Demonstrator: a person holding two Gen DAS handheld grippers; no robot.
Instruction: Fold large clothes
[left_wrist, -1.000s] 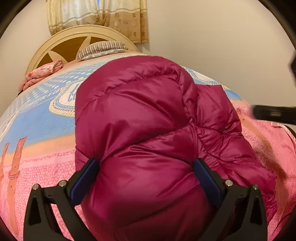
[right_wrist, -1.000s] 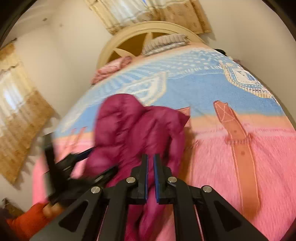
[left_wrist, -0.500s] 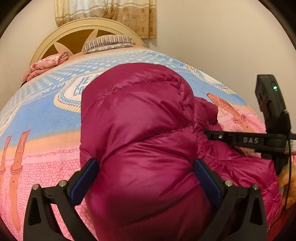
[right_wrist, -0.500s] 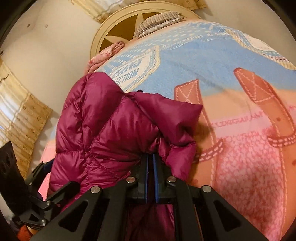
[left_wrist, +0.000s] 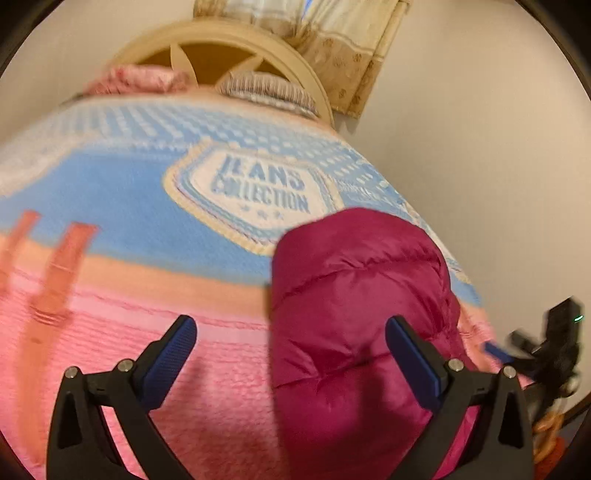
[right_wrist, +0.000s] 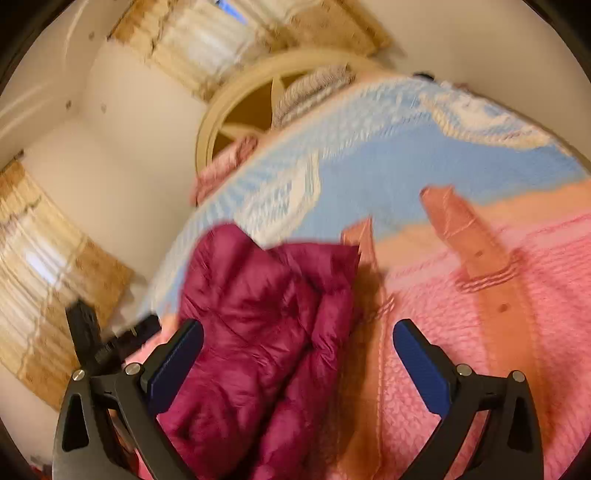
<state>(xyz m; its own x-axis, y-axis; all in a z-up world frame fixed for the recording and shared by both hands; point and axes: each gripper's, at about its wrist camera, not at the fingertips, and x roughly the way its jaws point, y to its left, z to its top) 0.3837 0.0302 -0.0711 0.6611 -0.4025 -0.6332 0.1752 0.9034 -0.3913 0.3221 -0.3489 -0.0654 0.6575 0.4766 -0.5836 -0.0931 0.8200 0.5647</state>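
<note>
Left wrist view: the left tongs (left_wrist: 290, 341), black with blue pads, stand wide apart and clamp nothing; the folded magenta quilted down jacket (left_wrist: 354, 317) lies on the bed under their right finger (left_wrist: 413, 354), bulging between the pads on that side only, while the left finger (left_wrist: 170, 350) hangs over bare pink bedspread. The fleece bedspread (left_wrist: 147, 206), blue above and pink below with a cream "JEANS COLLECTION" badge (left_wrist: 258, 192), covers the whole bed. A striped pillow (left_wrist: 266, 88) and a pink bundle of cloth (left_wrist: 140, 77) lie against the cream arched wooden headboard (left_wrist: 221, 40). The right tongs (left_wrist: 532, 350) appear blurred at the right edge.

Right wrist view: the right tongs (right_wrist: 297, 345) have just been opening and now stand fully apart, gripping nothing; the jacket (right_wrist: 266, 321) lies loose between the pads, nearer the left finger (right_wrist: 177, 362). The left tongs (right_wrist: 107, 339) show at far left, before a beige curtain (right_wrist: 48, 280)
</note>
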